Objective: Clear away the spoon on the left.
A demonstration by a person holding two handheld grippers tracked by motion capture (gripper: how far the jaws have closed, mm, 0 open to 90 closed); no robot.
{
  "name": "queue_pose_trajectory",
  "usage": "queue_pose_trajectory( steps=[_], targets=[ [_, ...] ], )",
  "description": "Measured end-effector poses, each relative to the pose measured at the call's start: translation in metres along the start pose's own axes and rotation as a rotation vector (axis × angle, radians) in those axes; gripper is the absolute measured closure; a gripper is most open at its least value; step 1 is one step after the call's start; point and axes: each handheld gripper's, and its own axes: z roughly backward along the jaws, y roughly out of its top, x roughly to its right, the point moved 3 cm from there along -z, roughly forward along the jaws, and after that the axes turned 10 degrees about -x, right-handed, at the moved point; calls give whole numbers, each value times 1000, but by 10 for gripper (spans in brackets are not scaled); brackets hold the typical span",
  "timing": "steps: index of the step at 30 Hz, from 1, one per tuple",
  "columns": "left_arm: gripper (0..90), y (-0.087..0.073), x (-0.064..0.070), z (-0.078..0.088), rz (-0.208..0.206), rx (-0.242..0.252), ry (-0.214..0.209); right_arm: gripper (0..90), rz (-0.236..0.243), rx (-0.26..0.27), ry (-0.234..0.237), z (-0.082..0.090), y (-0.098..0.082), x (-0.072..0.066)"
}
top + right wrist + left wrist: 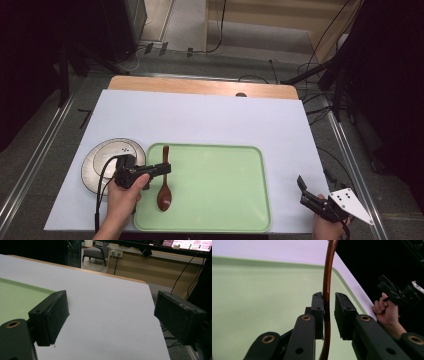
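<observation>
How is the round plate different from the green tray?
The plate is round and white with a darker rim; the tray is a pale green rectangle with rounded corners. The tray looks much bigger than the plate. The tray holds a brown wooden spoon, while the left gripper and its hand cover part of the plate, so I cannot tell whether anything lies on it. Both lie flat, side by side, on the white table cover.

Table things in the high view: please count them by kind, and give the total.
Tray, green: 1
Spoon, brown wood: 1
Plate, white: 1
Total: 3
</observation>
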Motion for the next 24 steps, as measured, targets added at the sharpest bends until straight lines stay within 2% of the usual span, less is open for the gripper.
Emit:
queue_pose_trajectory(
  steps=[6, 11, 14, 16, 19, 24],
  targets=[
    [592, 0, -1, -2, 0, 7, 3, 132, 1, -2, -1, 0, 0, 0],
    [533, -1, -1, -5, -15, -25, 18, 132, 1, -3, -1, 0, 0, 0],
    [480, -2, 1, -8, -31, -46, 52, 132, 2, -3, -1, 0, 0, -1],
    [456, -2, 1, -10, -31, -49, 49, 132, 1, -4, -1, 0, 0, 0],
    [386, -3, 1, -13, -45, -63, 90, 132, 1, -2, -2, 0, 0, -1],
    [349, -4, 4, -16, -62, -87, 149, 132, 4, -1, -1, 0, 0, -1]
  ],
)
